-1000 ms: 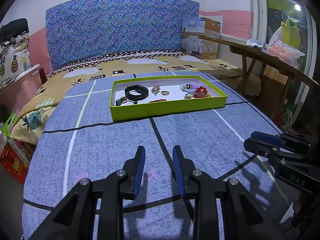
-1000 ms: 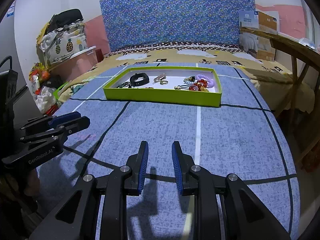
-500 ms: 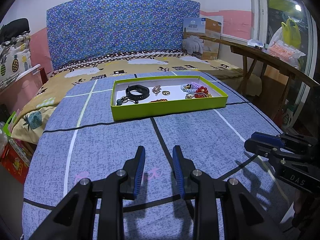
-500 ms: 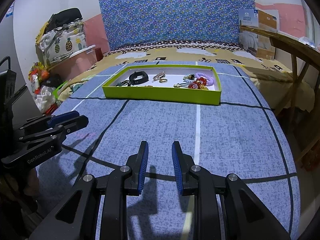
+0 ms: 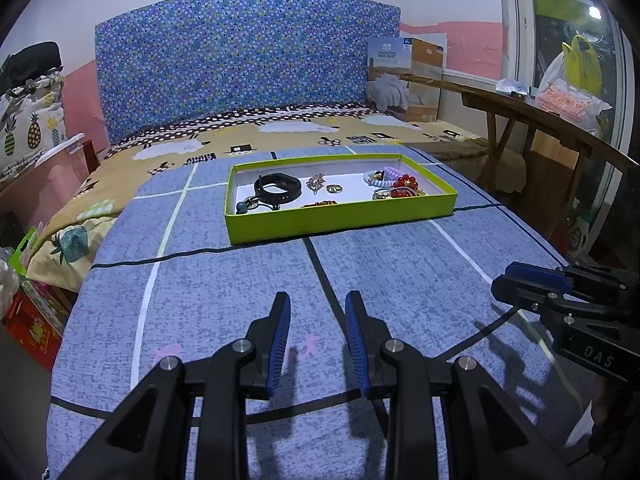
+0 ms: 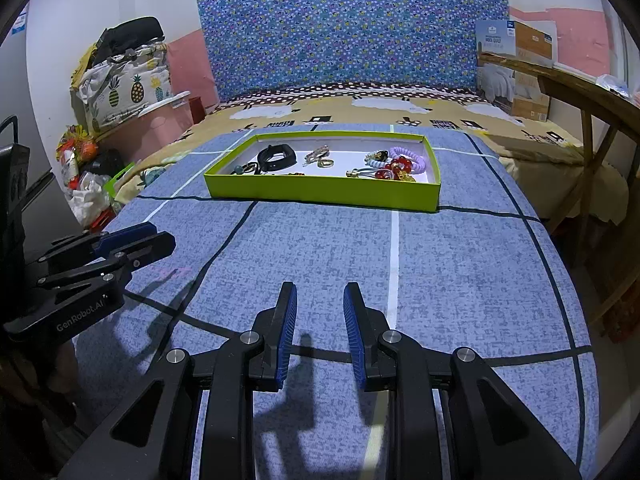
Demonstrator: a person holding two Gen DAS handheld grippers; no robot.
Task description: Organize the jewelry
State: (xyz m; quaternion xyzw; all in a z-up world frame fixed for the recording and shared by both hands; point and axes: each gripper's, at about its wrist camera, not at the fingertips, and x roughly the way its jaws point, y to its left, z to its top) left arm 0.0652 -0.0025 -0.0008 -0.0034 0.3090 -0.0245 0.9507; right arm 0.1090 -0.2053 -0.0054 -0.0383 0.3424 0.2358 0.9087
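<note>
We hold two grippers low over the near end of a bed covered by a blue-grey checked blanket (image 5: 400, 264). The left gripper (image 5: 316, 308) has its blue-padded jaws a modest gap apart with nothing between them, and the right gripper (image 6: 320, 300) matches it, partly spread and holding nothing. Further up the bed sits a shallow lime-green tray (image 5: 340, 216) with a white floor, and all the jewelry we can see lies inside it. At its left end lie a black wristband (image 5: 278, 189) and a small teal bead on a loop (image 5: 241, 208); near the middle lie a sparkly brooch (image 5: 316, 182) and a gold ring (image 5: 334, 188); at the right end pale spiral hair ties (image 6: 408, 159) are bunched against red beads (image 6: 400, 166). Compared with the views half a second and one second back, very little has changed: both grippers have edged only slightly nearer the tray, their jaws keep the same opening, and no piece in the tray has shifted. We judge that this fits either an approach towards the tray for sorting, or a pause with the pieces already gathered where they belong; the scene does not settle which. No jewelry lies loose on the blanket that we can see. A wooden bench (image 5: 540, 116) stands to the right.
</note>
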